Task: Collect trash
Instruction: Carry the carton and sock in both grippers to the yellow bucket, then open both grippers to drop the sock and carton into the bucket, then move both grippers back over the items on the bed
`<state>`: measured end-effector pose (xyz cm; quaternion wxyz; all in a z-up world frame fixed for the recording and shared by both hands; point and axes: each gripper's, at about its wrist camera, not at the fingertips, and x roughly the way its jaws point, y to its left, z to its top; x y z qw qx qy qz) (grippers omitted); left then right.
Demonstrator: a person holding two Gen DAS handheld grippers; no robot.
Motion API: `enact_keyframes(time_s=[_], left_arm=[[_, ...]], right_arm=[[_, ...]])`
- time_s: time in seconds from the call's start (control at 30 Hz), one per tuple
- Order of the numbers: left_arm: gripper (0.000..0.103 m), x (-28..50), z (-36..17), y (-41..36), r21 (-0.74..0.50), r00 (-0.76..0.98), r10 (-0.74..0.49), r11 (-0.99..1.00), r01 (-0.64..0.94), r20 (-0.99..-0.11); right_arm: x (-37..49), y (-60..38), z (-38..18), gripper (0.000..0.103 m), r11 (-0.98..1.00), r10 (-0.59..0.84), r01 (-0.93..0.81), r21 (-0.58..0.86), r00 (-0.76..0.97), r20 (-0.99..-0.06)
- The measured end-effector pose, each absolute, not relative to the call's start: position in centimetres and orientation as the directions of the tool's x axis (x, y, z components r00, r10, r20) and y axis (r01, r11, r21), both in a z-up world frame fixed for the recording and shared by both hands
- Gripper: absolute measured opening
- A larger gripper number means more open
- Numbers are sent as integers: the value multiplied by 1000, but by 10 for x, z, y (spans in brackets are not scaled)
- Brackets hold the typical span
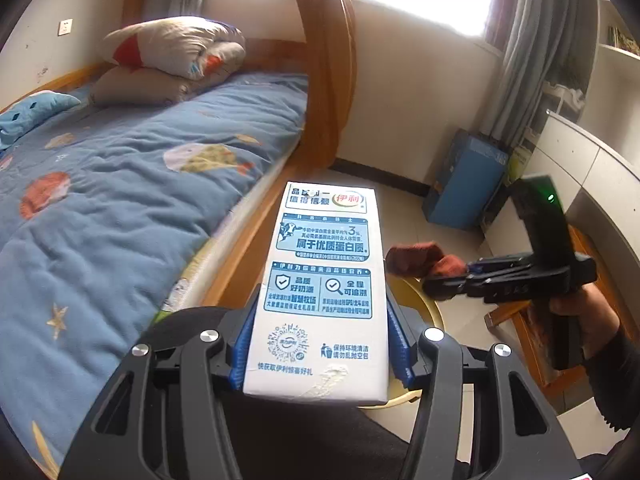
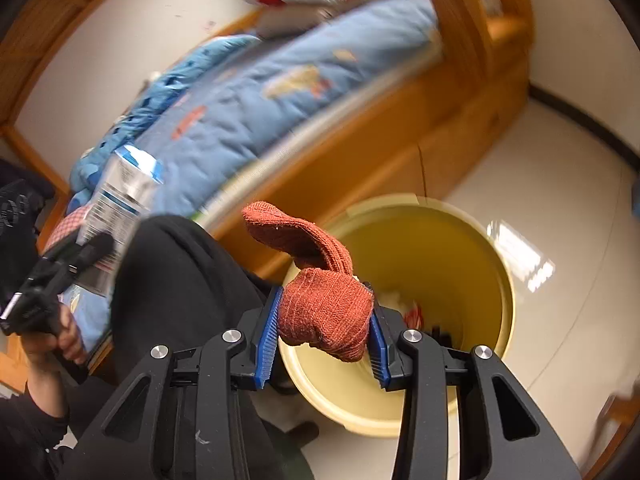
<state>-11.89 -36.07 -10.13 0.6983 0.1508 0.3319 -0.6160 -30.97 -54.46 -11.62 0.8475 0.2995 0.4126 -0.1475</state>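
Left tongs (image 1: 320, 354) clamp the stiff, light milk carton (image 1: 324, 280) across its near end; right tongs (image 2: 324, 344) pinch a soft, limp rust-red sock (image 2: 320, 312) over the yellow bin (image 2: 472, 240), both grips apparently secure.

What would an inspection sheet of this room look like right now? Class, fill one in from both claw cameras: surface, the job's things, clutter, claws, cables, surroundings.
Surface: pale tiled floor; glare patch beside the bin.
Job's things: milk carton and rust-red sock, both held off the floor; yellow bin on the floor beside the bed, some scraps inside.
Clutter: blue box leaning by the curtain.
Claws: left claw shut on the carton's sides; right claw shut on the sock, over the bin's near rim.
Cables: nothing seen.
Surroundings: wooden bed with blue quilt, folded bedding at its head, bright window, grey curtain; person's dark-clothed leg beside the bin.
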Motion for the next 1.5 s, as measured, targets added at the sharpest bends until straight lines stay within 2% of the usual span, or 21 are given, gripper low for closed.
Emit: enact_keyframes(time_s=[0.17,0.2,0.23,0.3,0.57,0.77,1.07,1.1,1.13,1.17,1.2,1.23,1.5], left_arm=[[54,-125,-114,-379,-219,-16,-730,183,958,-683],[54,-128,-116,-383,-216,-22,-724,176,960,-690],[54,-130,-118,-387,-212,-23,-719,173,962,-694],[54,-135,-122,-395,-212,-36,-710,161,964,-703],[54,-147,-141,-429,-213,-71,-667,134,968,-742],[54,-148,-154,-448,-250,-109,-626,143,958,-773],[55,-163,-158,-479,-234,-119,-607,115,965,-786],[56,-163,-159,-480,-231,-115,-607,116,966,-786],[63,-164,-160,-481,-226,-108,-609,120,967,-786],[72,-164,-160,-482,-224,-106,-607,121,967,-787],[89,-164,-160,-482,-216,-96,-606,128,968,-790],[92,-164,-159,-481,-196,-63,-611,154,968,-789],[96,-156,-153,-468,-226,-64,-643,173,959,-763]], right_arm=[[-314,-553,-143,39,761,-22,543,354,567,-823],[-314,-553,-143,47,766,-37,548,336,559,-828],[-314,-554,-143,61,768,-57,557,316,551,-832],[-316,-560,-146,69,770,-110,583,260,522,-846],[-329,-562,-126,69,776,-205,603,183,516,-831],[-339,-564,-116,69,771,-210,605,199,537,-817],[-353,-573,-109,69,749,-255,636,183,533,-807],[-353,-574,-110,69,746,-254,639,187,533,-807],[-354,-575,-110,69,744,-253,641,188,532,-808],[-355,-575,-110,69,743,-256,643,186,529,-809],[-355,-576,-109,69,744,-258,643,182,528,-809],[-355,-575,-109,69,745,-259,642,180,528,-809],[-349,-570,-105,69,761,-251,624,179,537,-805]])
